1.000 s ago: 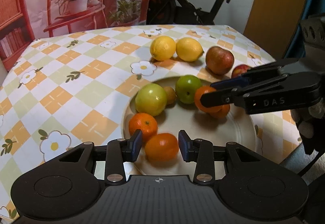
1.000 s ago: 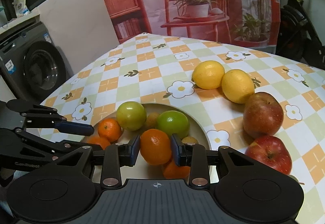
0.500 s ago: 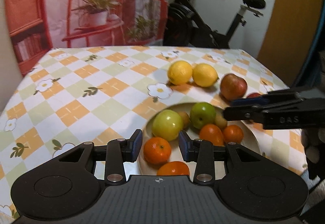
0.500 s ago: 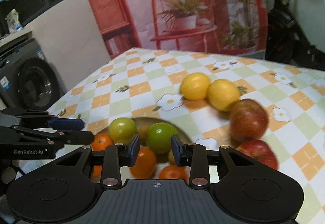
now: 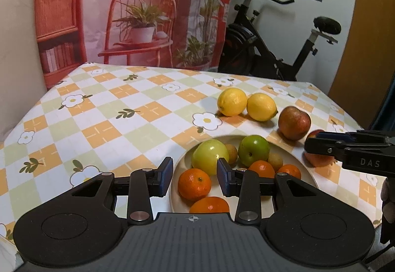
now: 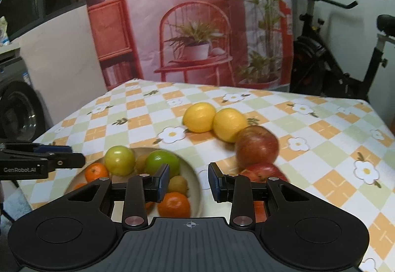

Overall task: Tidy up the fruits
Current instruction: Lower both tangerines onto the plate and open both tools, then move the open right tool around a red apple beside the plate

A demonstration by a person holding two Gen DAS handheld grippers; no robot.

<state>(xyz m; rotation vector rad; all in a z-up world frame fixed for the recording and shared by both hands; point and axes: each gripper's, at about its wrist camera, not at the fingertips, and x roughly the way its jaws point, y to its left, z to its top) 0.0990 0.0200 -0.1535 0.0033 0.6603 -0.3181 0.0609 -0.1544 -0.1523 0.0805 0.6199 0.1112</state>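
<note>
A cream plate (image 5: pixel 305 172) (image 6: pixel 192 174) on the checkered table holds two green fruits (image 5: pixel 209 159) (image 5: pixel 255 150), several oranges (image 5: pixel 194 184) and small brown fruits (image 5: pixel 274 161). Two lemons (image 5: pixel 232 101) (image 5: pixel 261 106) and two red apples (image 5: pixel 294 122) (image 6: pixel 256 146) (image 6: pixel 264 171) lie on the cloth beyond and to the right of the plate. My left gripper (image 5: pixel 195 177) is open and empty above the plate's near left edge. My right gripper (image 6: pixel 188 182) is open and empty above the plate's right rim; it shows at the right of the left wrist view (image 5: pixel 321 143), near the nearer apple.
The table (image 5: pixel 111 124) has a checkered flower-print cloth. An exercise bike (image 5: pixel 271 50) stands behind the far right edge. A printed backdrop hangs behind the table. A washing machine (image 6: pixel 17 109) stands to the left.
My right gripper released the orange onto the plate, opened, and drew back to the right toward the apples. My left gripper pulled back and up from the plate, staying open.
</note>
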